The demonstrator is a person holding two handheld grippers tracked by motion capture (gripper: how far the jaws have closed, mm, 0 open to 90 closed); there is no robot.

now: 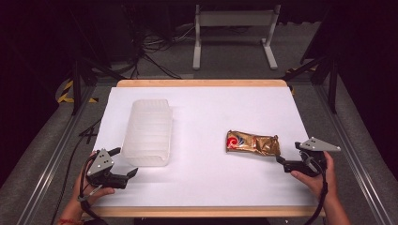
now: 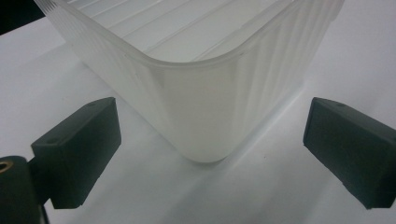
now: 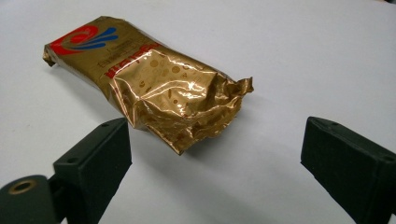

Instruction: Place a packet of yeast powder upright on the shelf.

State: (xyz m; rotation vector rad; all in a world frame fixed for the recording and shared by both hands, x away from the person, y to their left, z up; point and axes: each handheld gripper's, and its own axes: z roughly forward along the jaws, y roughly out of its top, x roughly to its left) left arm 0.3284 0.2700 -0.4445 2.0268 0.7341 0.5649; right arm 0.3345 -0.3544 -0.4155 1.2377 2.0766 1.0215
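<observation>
From the high view, a white table (image 1: pixel 202 183) carries two things: a translucent tub (image 1: pixel 148 132) at about 9 o'clock of centre, and a gold packet (image 1: pixel 252 143) at about 3 o'clock. The tub looks empty and the packet lies flat on the table, well apart from it — so, as I read it, the work of getting the packet into the tub is not yet begun; the pick, the carry and the drop are all left. The left gripper (image 1: pixel 127 164) sits at the tub's 7 o'clock corner, just beside it, held in a hand (image 1: pixel 91 190) at the near edge. The right gripper (image 1: pixel 280 158) points at the packet's crumpled end from about 4 o'clock, very near it (I cannot tell from up here whether it touches).

In the left gripper view, the two jaws stand wide apart with nothing between them. The tub's rounded corner (image 2: pixel 201 107) rises dead ahead at 12 o'clock, just beyond the jaw tips, not clasped.

In the right gripper view, the jaws are spread as well, gripping nothing. The packet (image 3: pixel 154 84) lies ahead toward 11 o'clock, its torn, crinkled end nearest — just short of the gap and closer to the left-hand jaw, apart from both pads.
</observation>
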